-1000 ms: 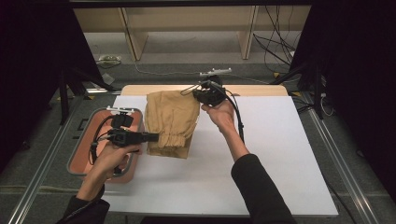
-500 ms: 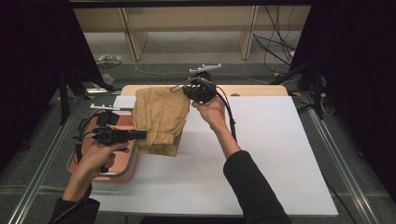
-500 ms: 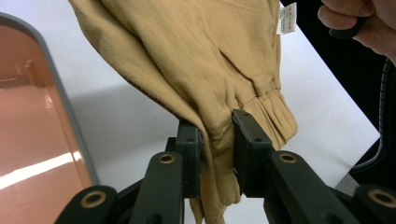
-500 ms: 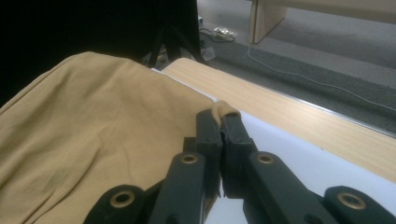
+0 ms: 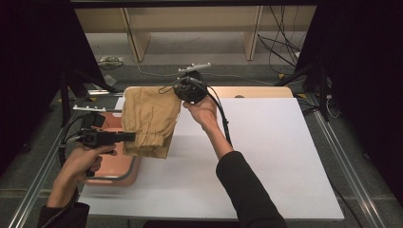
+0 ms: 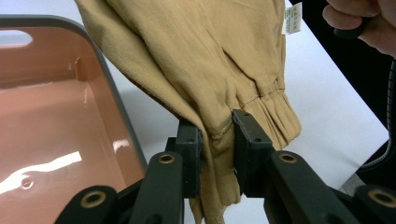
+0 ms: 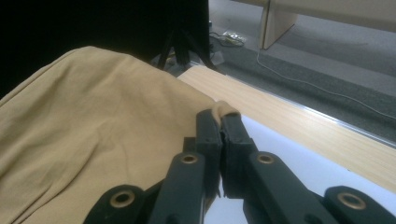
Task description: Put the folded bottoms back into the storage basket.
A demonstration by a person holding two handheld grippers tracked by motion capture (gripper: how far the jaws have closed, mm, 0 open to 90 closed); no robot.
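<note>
bin [image 5: 124, 172]: pink, nothing inside | trousers [image 5: 149, 118]: folded, long axis near-to-far, cuffs nearest | left gripper [image 6: 216, 140]: jaws clamp cuff | right gripper [image 7: 220, 122]: jaws clamp far edge

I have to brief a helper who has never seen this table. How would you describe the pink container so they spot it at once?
Start at the large white table top and go to its near left edge. There sits the shallow salmon-pink plastic tray with a grey rim, glossy inside, with a handle slot in its wall. The folded tan cloth garment hangs beside it, soft and matte, where the tray is rigid and shiny.
</note>
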